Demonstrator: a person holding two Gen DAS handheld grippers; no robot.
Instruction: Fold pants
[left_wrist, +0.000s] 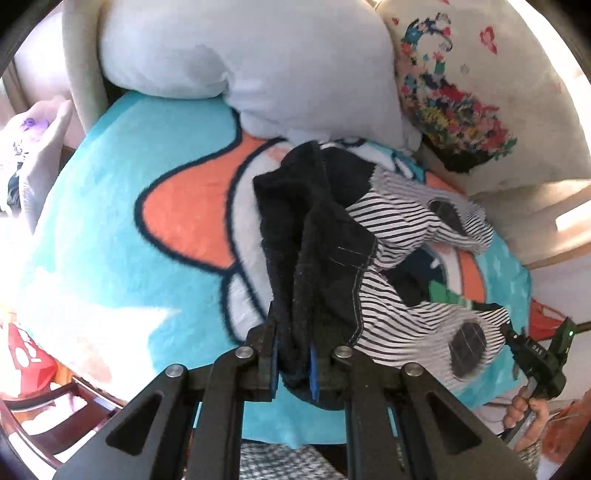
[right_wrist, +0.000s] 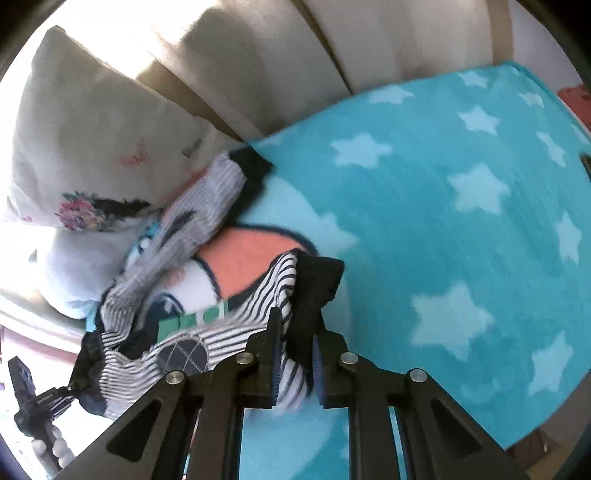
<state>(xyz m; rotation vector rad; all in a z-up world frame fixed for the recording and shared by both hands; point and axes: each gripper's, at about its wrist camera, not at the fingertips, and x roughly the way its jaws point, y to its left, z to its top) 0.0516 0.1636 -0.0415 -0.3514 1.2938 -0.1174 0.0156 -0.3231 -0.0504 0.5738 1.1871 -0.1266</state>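
The pants (left_wrist: 399, 236) are black-and-white striped with a dark navy waistband and round knee patches. They hang bunched over a turquoise cartoon blanket (left_wrist: 110, 206). My left gripper (left_wrist: 293, 363) is shut on the dark waistband end. My right gripper (right_wrist: 295, 363) is shut on a dark leg cuff of the pants (right_wrist: 236, 317). The other leg (right_wrist: 207, 206) trails back toward the pillows. The right gripper also shows at the right edge of the left wrist view (left_wrist: 535, 358), the left gripper at the lower left of the right wrist view (right_wrist: 40, 402).
A pale blue pillow (left_wrist: 258, 62) and a white floral pillow (left_wrist: 472, 92) lie at the head of the bed. A beige padded headboard (right_wrist: 295, 44) stands behind the starred blanket (right_wrist: 461, 221). Clutter and a red bag (left_wrist: 26, 354) sit on the floor at left.
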